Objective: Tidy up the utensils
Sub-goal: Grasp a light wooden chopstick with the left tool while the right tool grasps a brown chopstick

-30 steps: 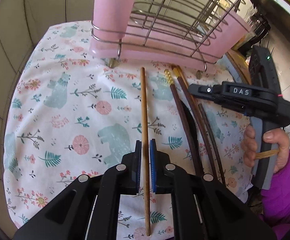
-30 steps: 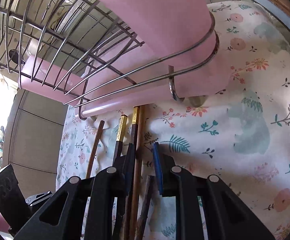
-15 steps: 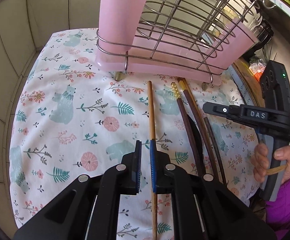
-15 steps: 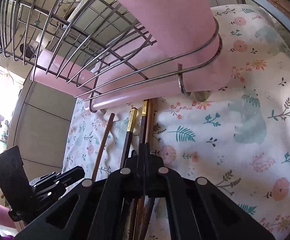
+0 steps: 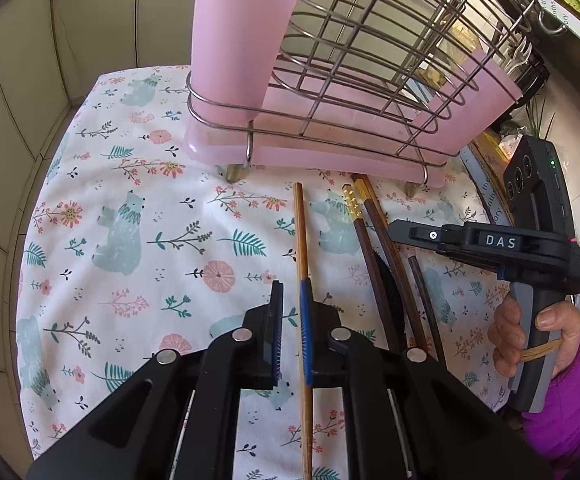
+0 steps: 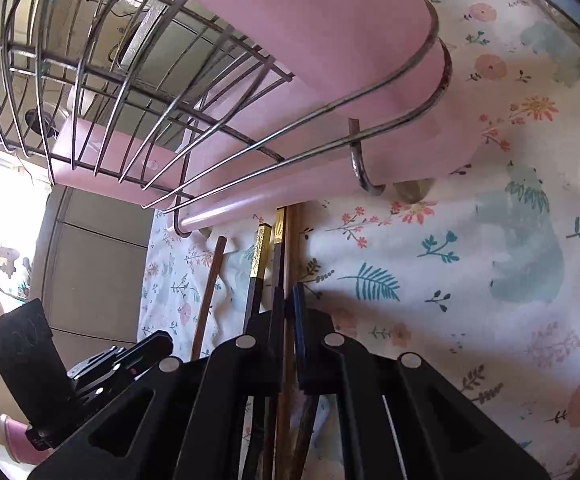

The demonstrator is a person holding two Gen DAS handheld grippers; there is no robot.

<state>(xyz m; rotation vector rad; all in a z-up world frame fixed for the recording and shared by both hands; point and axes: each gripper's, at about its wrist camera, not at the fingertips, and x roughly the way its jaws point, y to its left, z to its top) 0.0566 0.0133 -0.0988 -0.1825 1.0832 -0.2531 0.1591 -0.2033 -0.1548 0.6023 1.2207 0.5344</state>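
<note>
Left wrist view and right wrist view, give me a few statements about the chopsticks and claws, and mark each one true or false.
1. The left claw is open, with a light wooden chopstick between its fingers. True.
2. The cloth is plain white. False: it is printed with bears, flowers and leaves.
3. The right claw is wide open over bare cloth. False: it is closed around a brown chopstick in the bundle.
4. The gold-ended chopstick lies with its gold end toward the pink rack. True.
</note>
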